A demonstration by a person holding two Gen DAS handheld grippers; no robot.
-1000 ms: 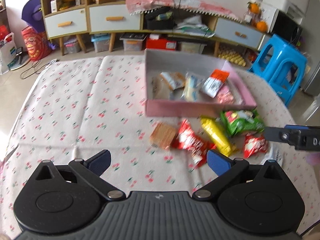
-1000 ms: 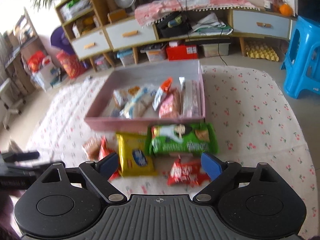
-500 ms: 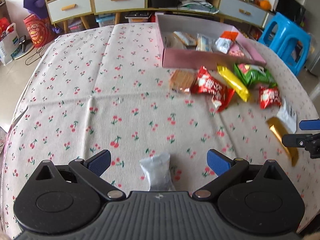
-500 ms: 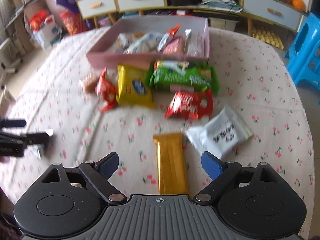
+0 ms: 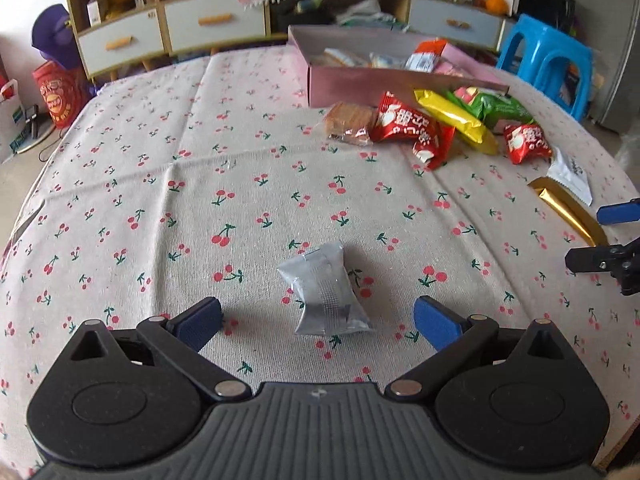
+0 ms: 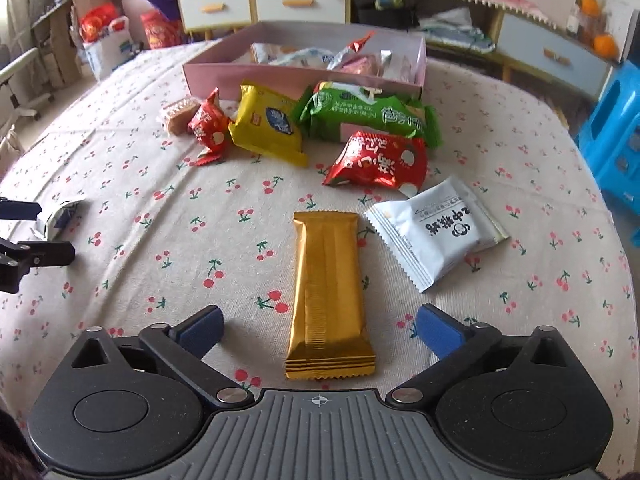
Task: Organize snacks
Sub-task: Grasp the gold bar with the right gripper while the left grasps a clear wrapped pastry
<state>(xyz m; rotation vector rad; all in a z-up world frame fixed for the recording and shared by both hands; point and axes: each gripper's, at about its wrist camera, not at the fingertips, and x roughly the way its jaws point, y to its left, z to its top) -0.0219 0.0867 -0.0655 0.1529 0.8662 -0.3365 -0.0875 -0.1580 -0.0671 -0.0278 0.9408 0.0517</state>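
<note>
Gold bar (image 6: pixel 329 292) lies between spread right fingers (image 6: pixel 438 332)

A: What stands behind the desk (image 5: pixel 168 168) with its cherry-print cloth?
B: At twelve o'clock, a low wooden cabinet (image 5: pixel 192 28) with pale drawers and orange handles.
A: And at two o'clock?
B: A blue plastic stool (image 5: pixel 548 60) on the pale floor.
</note>
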